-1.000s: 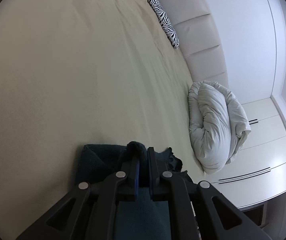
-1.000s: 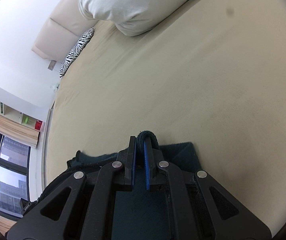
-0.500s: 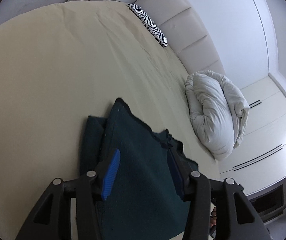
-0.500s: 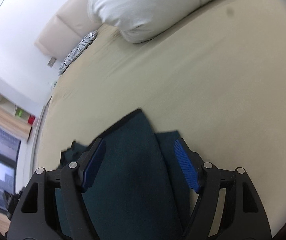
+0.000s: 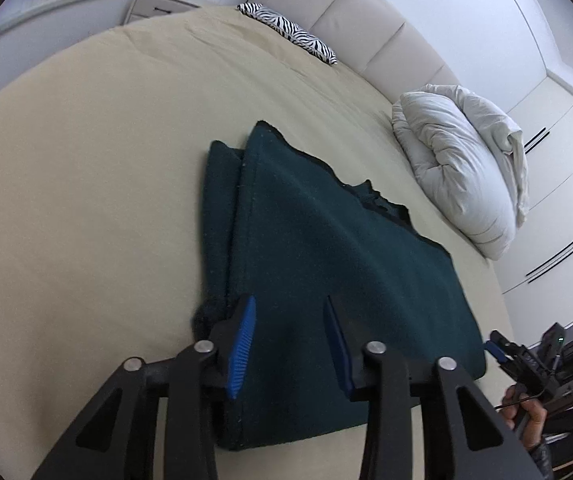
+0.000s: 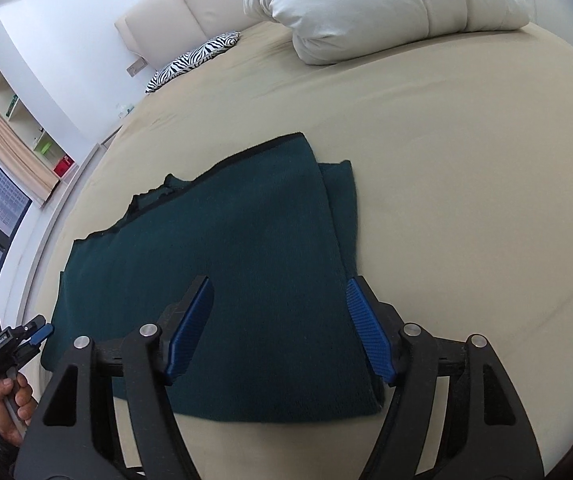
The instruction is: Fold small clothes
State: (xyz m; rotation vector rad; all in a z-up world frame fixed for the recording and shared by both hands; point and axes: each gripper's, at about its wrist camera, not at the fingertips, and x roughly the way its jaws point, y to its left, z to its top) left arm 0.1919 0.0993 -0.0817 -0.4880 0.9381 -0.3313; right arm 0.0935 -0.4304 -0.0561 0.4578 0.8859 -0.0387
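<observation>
A wide bed (image 5: 86, 152) covered in a plain beige sheet fills both wrist views, with a padded cream headboard (image 5: 366, 24) running along its far edge. A bulky white duvet (image 5: 458, 164), rolled into a loose heap, lies against the headboard toward one far corner of the bed; in the right wrist view the same duvet (image 6: 374, 4) sits at the top of the frame. A zebra-striped pillow (image 5: 290, 34) rests farther along the headboard edge, well apart from the duvet.

The dark green garment (image 5: 326, 264) lies flat on the sheet near the near edge of the bed, folded over itself so that an upper layer covers most of a lower one. A narrow strip of the lower layer shows along one side, and the far edge is uneven, with a small bunched fold sticking out. In the right wrist view the garment (image 6: 222, 264) spreads from the near edge toward the middle of the bed, its black-trimmed far edge running on a slant.

The left gripper (image 5: 288, 344) hangs just above the near part of the garment with its blue-padded fingers (image 5: 240, 344) spread moderately apart and nothing between them. The right gripper (image 6: 278, 328) hovers over the garment's other near part, its blue fingers (image 6: 366, 336) splayed wide, also holding nothing. Each wrist view catches the other gripper and the hand (image 6: 6, 404) holding it at the frame's lower corner.
</observation>
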